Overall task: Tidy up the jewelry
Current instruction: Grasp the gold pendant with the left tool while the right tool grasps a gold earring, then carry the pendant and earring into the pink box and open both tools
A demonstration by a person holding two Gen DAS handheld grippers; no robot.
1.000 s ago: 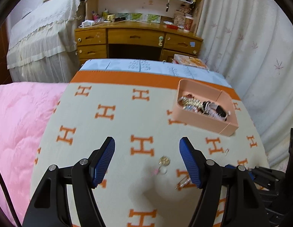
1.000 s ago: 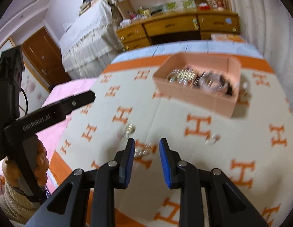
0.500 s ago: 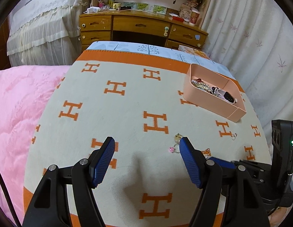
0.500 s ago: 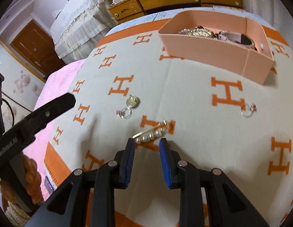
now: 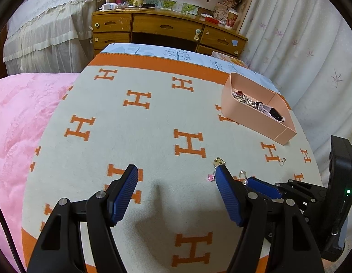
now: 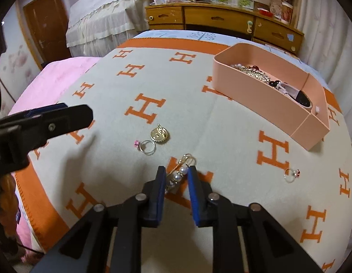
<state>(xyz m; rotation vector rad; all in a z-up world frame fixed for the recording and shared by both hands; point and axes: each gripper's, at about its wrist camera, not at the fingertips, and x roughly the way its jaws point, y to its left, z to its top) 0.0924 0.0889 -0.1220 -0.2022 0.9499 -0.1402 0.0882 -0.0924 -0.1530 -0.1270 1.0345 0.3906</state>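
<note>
A gold clip set with pearls (image 6: pixel 178 174) lies on the H-patterned blanket between the blue pads of my right gripper (image 6: pixel 176 168). Its jaws are closing around the clip, and a thin gap still shows beside the pearls. Just beyond lie a round gold pendant (image 6: pixel 160 134) and a ring with a pink stone (image 6: pixel 148 147). A ring with a red stone (image 6: pixel 291 174) lies to the right. My left gripper (image 5: pixel 176 169) hovers open and empty over the blanket, left of these pieces. The peach tray (image 6: pixel 262 91) at the right holds several bracelets and a watch.
The blanket (image 5: pixel 141 122) covers a bed, with a pink quilt (image 5: pixel 18 113) along its left side. A wooden desk with drawers (image 5: pixel 166 27) stands beyond the foot of the bed. Curtains (image 5: pixel 301 41) hang at the right. The left gripper's finger (image 6: pixel 50 125) reaches in from the left.
My right gripper has come down over the pearl clip, which now sits between its narrowed jaws. My left gripper has sunk a little and stayed open.
</note>
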